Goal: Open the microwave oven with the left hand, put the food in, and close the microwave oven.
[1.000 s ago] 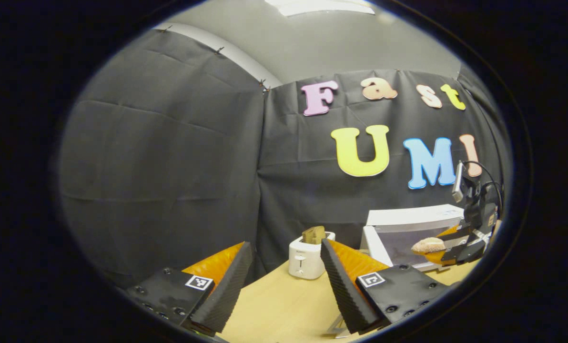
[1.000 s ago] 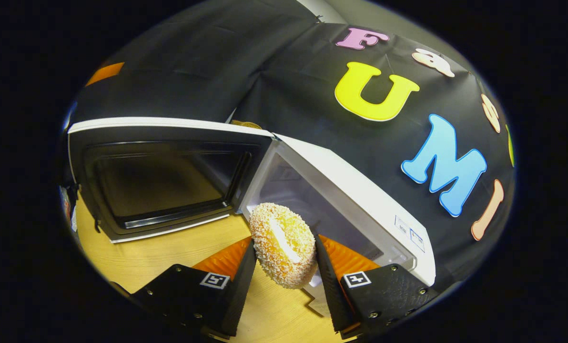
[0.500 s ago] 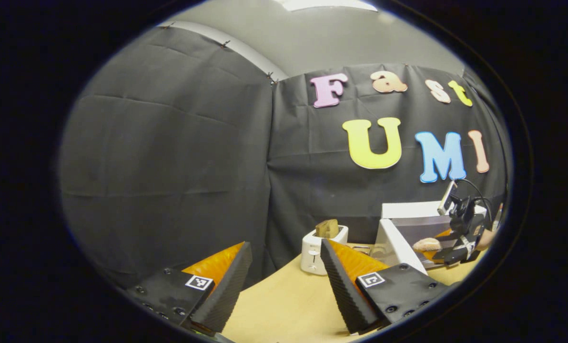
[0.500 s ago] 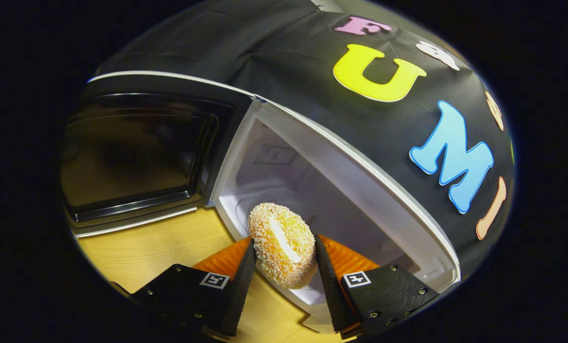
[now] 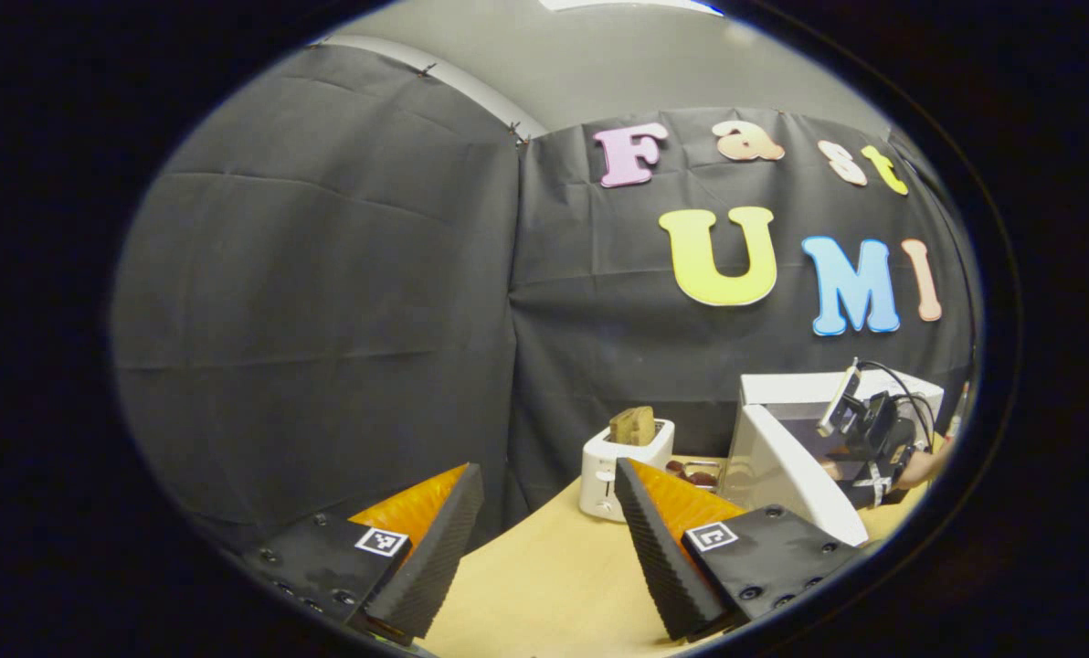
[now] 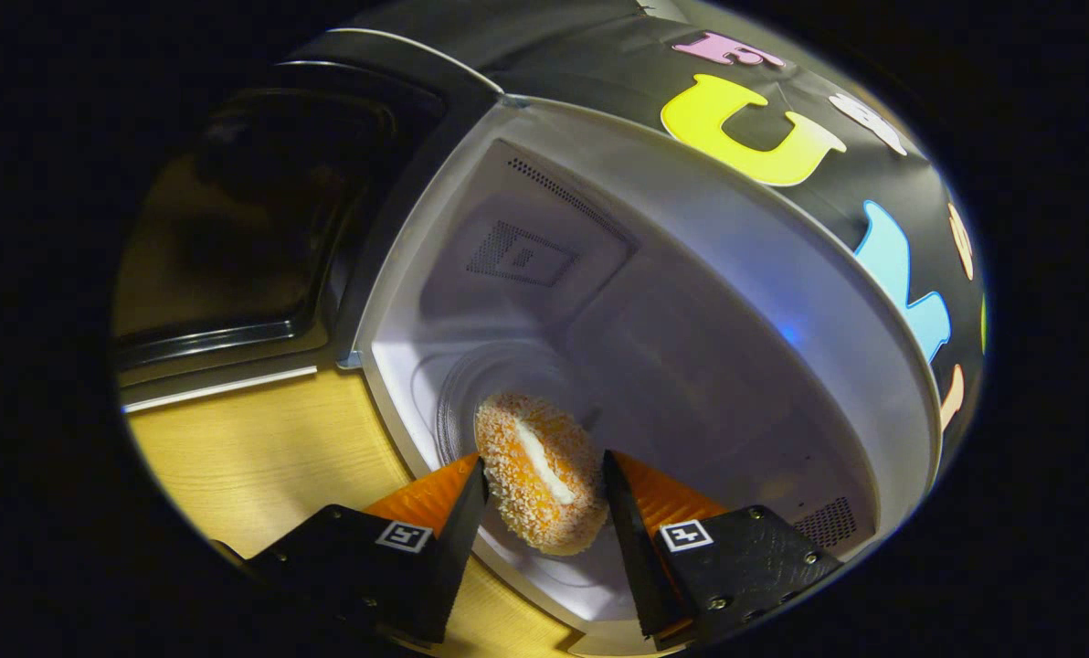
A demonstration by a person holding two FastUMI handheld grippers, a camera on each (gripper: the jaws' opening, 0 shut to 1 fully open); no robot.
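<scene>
In the right gripper view my right gripper [image 6: 544,493] is shut on a sesame-crusted, cream-filled doughnut [image 6: 537,471], held on edge inside the mouth of the white microwave [image 6: 745,274], over the round glass plate [image 6: 471,384]. The microwave door [image 6: 234,210] stands swung open to the left. In the left gripper view my left gripper [image 5: 544,548] hangs open and empty above the wooden table [image 5: 544,585], well left of the microwave [image 5: 828,393]. The open door [image 5: 796,475] hides the doughnut there, and the right gripper [image 5: 869,439] reaches in behind it.
A white toaster [image 5: 618,461] with a slice of bread in it stands at the back of the table, left of the microwave. A small dish with dark red pieces [image 5: 695,473] sits between toaster and door. Black cloth walls close the back and left.
My right gripper has carried the doughnut forward from in front of the microwave into its cavity. The left gripper view has swung slightly, so the microwave door now hides the doughnut.
</scene>
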